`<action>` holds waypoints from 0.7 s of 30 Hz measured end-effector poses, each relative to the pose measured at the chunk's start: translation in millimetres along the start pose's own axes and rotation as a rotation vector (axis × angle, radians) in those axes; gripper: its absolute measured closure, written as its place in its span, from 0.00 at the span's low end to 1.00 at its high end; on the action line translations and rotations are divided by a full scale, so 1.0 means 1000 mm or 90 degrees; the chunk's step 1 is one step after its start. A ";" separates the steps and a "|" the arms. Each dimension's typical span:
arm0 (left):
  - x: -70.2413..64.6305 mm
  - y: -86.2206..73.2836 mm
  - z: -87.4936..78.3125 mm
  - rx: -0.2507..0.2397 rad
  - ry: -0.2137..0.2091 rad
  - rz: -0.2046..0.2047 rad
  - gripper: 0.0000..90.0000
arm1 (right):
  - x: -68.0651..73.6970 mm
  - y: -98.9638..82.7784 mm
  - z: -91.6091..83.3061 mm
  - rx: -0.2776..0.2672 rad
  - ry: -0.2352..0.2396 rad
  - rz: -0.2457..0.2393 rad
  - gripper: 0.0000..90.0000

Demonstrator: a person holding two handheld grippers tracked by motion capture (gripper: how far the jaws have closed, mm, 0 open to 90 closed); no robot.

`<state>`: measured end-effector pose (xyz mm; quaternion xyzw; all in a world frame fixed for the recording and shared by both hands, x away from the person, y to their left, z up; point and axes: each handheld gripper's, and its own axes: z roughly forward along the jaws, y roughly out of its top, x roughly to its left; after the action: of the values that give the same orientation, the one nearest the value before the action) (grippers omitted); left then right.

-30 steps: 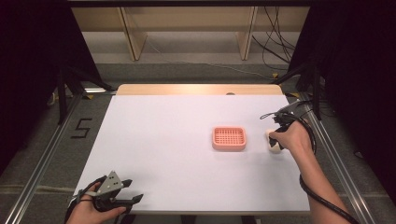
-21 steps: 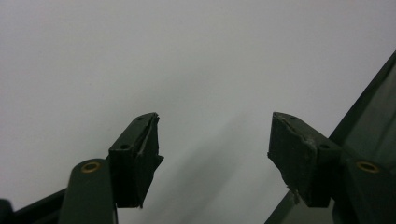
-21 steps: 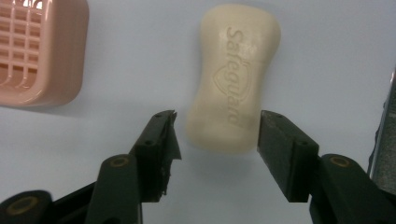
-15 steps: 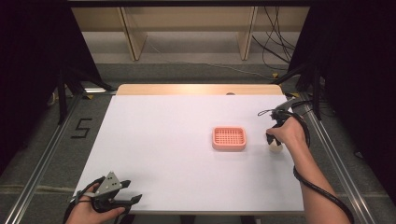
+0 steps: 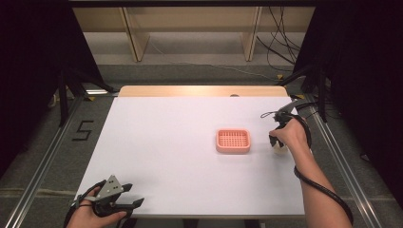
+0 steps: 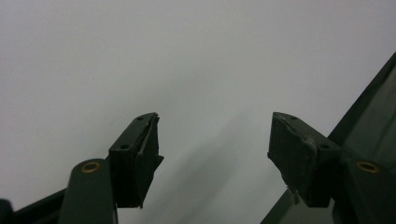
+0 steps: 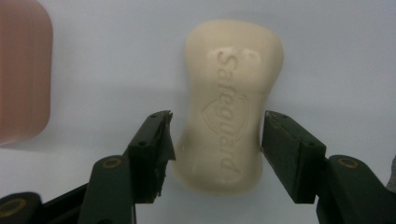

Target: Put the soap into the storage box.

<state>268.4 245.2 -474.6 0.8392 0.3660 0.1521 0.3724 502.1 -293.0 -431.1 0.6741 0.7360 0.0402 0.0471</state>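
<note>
A cream soap bar [image 7: 231, 98] stamped "Safeguard" lies flat on the white table [image 5: 166, 142], just right of a pink slotted soap dish [image 5: 233, 141]. My right gripper [image 7: 217, 119] is open, with one jaw on each side of the bar's near half and very close to its sides. In the high view the hand covers most of that gripper [image 5: 277, 145], and a bit of the soap bar [image 5: 280, 152] peeks out below it. My left gripper [image 5: 135, 204] rests open and holds nothing at the table's near left edge. Its fingers [image 6: 140, 149] are spread over bare table.
The pink dish's edge [image 7: 21, 70] shows at the left of the right gripper view, a short way from the soap. A black cable [image 5: 323, 194] trails along the right forearm. Metal rails [image 5: 43, 166] flank the table, and wooden shelving [image 5: 190, 28] stands beyond it.
The right hand has shifted slightly left and settled over the soap. The left gripper has stayed put.
</note>
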 end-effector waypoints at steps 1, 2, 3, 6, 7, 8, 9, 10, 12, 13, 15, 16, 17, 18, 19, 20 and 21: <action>0.000 0.000 0.001 -0.002 0.005 0.001 0.37 | -0.001 0.000 0.002 -0.007 -0.003 0.000 0.48; 0.000 0.000 0.000 -0.002 -0.001 -0.002 0.37 | -0.004 0.000 0.002 0.006 -0.007 -0.029 0.48; -0.001 0.000 0.000 -0.009 -0.013 -0.011 0.37 | -0.001 0.001 0.002 0.010 -0.006 -0.011 0.48; 0.000 0.000 -0.001 -0.003 -0.012 -0.004 0.37 | -0.002 0.003 0.006 0.014 -0.004 -0.003 0.48; 0.000 0.000 -0.001 -0.003 -0.012 -0.004 0.37 | -0.005 0.002 0.009 0.003 0.009 -0.017 0.49; -0.001 0.000 -0.001 -0.007 -0.016 -0.010 0.37 | -0.003 0.004 0.008 0.021 0.014 0.006 0.49; -0.001 0.000 -0.001 -0.007 -0.016 -0.010 0.37 | -0.003 0.004 0.008 0.021 0.014 0.006 0.49; -0.001 0.000 -0.001 -0.008 -0.013 -0.011 0.37 | -0.004 0.002 0.011 0.004 -0.004 -0.017 0.49; -0.001 0.000 0.000 -0.008 -0.013 -0.011 0.37 | -0.006 0.003 0.012 0.010 -0.006 -0.030 0.50; -0.001 0.000 0.000 -0.006 -0.015 -0.010 0.37 | -0.005 0.004 0.013 0.009 -0.001 -0.016 0.51; -0.001 0.000 0.000 -0.009 -0.013 -0.011 0.37 | -0.003 0.005 0.012 0.017 -0.006 -0.008 0.52; -0.001 0.000 0.000 -0.008 -0.013 -0.010 0.37 | -0.005 0.004 0.016 -0.005 0.015 -0.025 0.52; 0.000 0.000 -0.001 -0.008 -0.011 0.002 0.37 | -0.005 0.005 0.014 0.008 0.007 -0.029 0.52; 0.000 0.000 -0.001 -0.008 -0.011 0.001 0.37 | -0.005 0.005 0.015 0.006 0.011 -0.029 0.53; 0.000 0.000 -0.001 -0.008 -0.011 0.002 0.37 | -0.002 0.005 0.014 0.012 0.011 -0.008 0.53; 0.000 0.000 -0.001 -0.008 -0.011 0.002 0.37 | -0.003 0.007 0.013 0.023 -0.001 -0.022 0.53; 0.000 0.000 -0.001 -0.008 -0.011 0.001 0.37 | -0.003 0.007 0.013 0.019 0.000 -0.023 0.53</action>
<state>268.0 245.5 -474.4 0.8384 0.3607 0.1475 0.3810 511.1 -295.8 -443.2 0.6615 0.7485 0.0285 0.0375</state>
